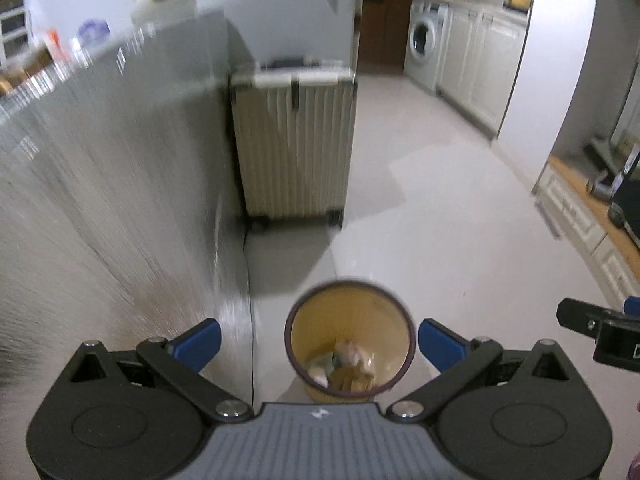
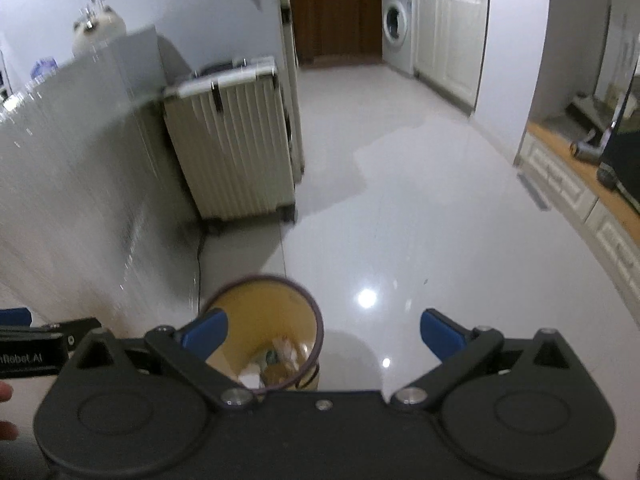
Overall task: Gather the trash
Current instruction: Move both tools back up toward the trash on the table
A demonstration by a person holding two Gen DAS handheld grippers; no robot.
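Looks mostly done: yellow bin [image 1: 348, 344] on the white floor [image 1: 440, 220] beside the grey cabinet [image 1: 120, 200], already holding crumpled paper and scraps [image 1: 344, 364] at the bottom; no loose trash visible on the floor, though not sure about anything out of frame. Left gripper [image 1: 319, 340] hanging straight above the bin, blue fingers [image 1: 200, 340] spread wide with nothing between them; right gripper [image 2: 324, 334] just alongside, shifted to the bin's right, also wide open and empty, both tilted down toward the floor.

floor [image 2: 400, 240]: glossy tile | bin [image 1: 390, 316]: smooth plastic | suitcase [image 1: 296, 148]: ribbed
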